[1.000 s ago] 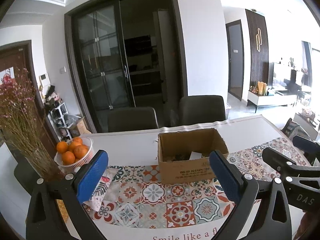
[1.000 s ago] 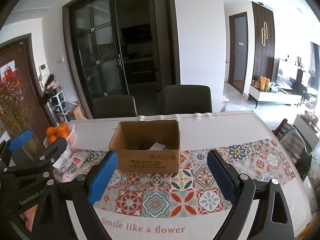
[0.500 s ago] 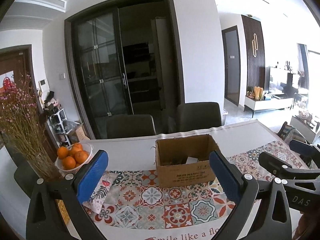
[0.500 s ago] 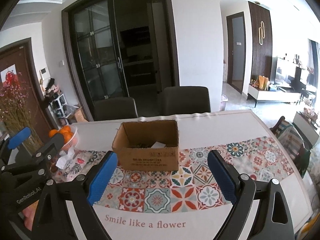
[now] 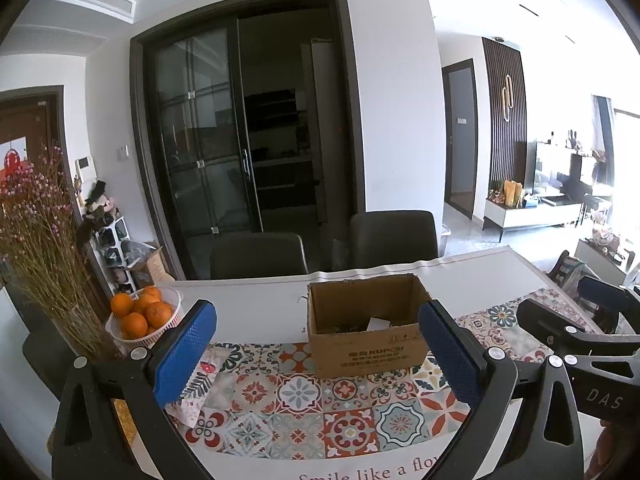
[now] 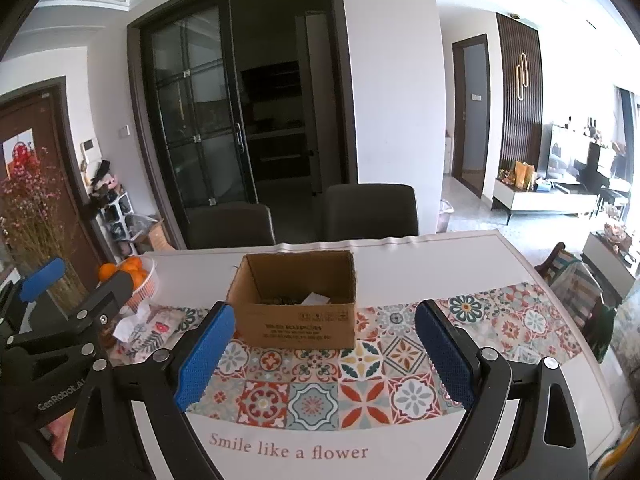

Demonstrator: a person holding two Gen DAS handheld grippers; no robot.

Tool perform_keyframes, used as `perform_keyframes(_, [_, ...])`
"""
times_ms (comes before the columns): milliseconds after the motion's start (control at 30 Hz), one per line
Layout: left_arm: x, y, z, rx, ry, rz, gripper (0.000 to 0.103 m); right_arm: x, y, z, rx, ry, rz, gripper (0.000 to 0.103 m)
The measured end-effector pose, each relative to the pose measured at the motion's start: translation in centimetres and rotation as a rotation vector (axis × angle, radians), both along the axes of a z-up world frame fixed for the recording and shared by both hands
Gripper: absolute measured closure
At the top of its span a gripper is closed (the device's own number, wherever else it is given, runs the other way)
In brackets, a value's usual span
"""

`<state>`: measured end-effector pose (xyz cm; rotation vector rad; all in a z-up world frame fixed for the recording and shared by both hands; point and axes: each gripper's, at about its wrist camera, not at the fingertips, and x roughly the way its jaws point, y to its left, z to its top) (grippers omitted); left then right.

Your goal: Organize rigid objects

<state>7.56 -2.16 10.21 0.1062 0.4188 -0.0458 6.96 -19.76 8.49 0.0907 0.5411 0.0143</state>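
- One cardboard box (image 6: 298, 306) sits at frame centre on the tiled tablecloth (image 6: 312, 396) (small items inside are unclear).
- Left gripper (image 5: 316, 350) and right gripper (image 6: 325, 354): both spread, empty.
- One basket (image 5: 168, 320) of oranges, middle left.
- Two chairs (image 5: 394, 236) behind.

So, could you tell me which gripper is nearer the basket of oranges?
Left. The left gripper hovers right beside the basket of oranges; the right gripper sits farther away, facing the cardboard box.

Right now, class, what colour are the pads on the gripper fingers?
Blue, with a dotted texture, on black fingers; clearest in the right wrist view.
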Motion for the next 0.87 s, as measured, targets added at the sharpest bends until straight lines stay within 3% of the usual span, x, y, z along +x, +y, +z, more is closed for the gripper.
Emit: perform_keyframes(867, [0.20,0.77,-0.15,-0.014,0.007,0.007,0.000,0.33,0.46,0.38,-0.002,-0.006,0.013,0.011])
